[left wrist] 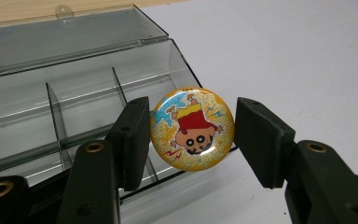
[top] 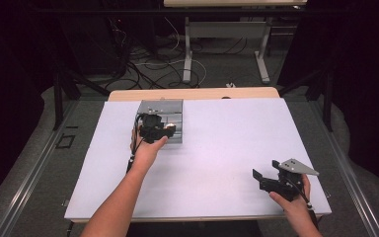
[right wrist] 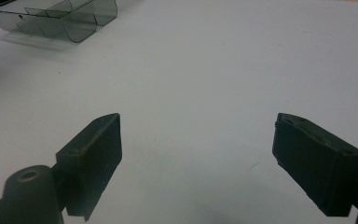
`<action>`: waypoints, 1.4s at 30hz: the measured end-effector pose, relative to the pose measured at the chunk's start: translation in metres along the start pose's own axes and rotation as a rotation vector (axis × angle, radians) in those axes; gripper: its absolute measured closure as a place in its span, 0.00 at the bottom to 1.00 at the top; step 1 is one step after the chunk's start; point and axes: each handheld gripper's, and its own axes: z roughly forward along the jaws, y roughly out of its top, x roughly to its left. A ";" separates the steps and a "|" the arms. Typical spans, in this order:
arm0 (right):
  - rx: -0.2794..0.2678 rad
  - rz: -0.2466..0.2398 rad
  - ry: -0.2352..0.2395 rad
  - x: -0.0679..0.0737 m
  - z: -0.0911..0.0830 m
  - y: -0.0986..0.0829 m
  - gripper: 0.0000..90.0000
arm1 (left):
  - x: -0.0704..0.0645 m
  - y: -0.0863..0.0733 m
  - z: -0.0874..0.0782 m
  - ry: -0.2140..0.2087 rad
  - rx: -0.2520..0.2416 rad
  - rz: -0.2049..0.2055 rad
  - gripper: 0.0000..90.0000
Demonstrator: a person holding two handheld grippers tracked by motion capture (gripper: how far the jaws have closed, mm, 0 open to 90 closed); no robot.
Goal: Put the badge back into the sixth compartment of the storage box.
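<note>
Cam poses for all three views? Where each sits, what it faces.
High view: above the person's side, looking forward and down on the table; both forearms show.
Left gripper view: on the left gripper, facing the badge and clear divided box.
Right gripper view: on the right gripper, facing bare table.
Shared: the box shows in all three views.

Lighting's pretty uneven here: in the high view the white sheet-covered worktop (top: 217,148) is bright while the room around it is near black. In the left gripper view, the round glittery cartoon badge (left wrist: 192,129) is sharp with a soft glare on top, and the clear smoky plastic compartment box (left wrist: 74,93) catches streaks of reflection. The right gripper view is dimmer, with blurry black fingers (right wrist: 93,158) and faint shadows.
</note>
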 end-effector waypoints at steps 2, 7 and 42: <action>-0.007 0.006 -0.006 0.000 0.000 0.000 0.17 | 0.000 0.000 0.002 0.003 -0.002 -0.008 0.52; -0.008 0.004 -0.006 0.000 0.000 0.000 0.17 | 0.001 0.000 0.007 0.000 -0.006 -0.030 0.52; 0.007 0.009 -0.002 0.000 -0.002 0.000 0.17 | 0.005 -0.004 0.036 -0.007 0.050 -0.059 0.52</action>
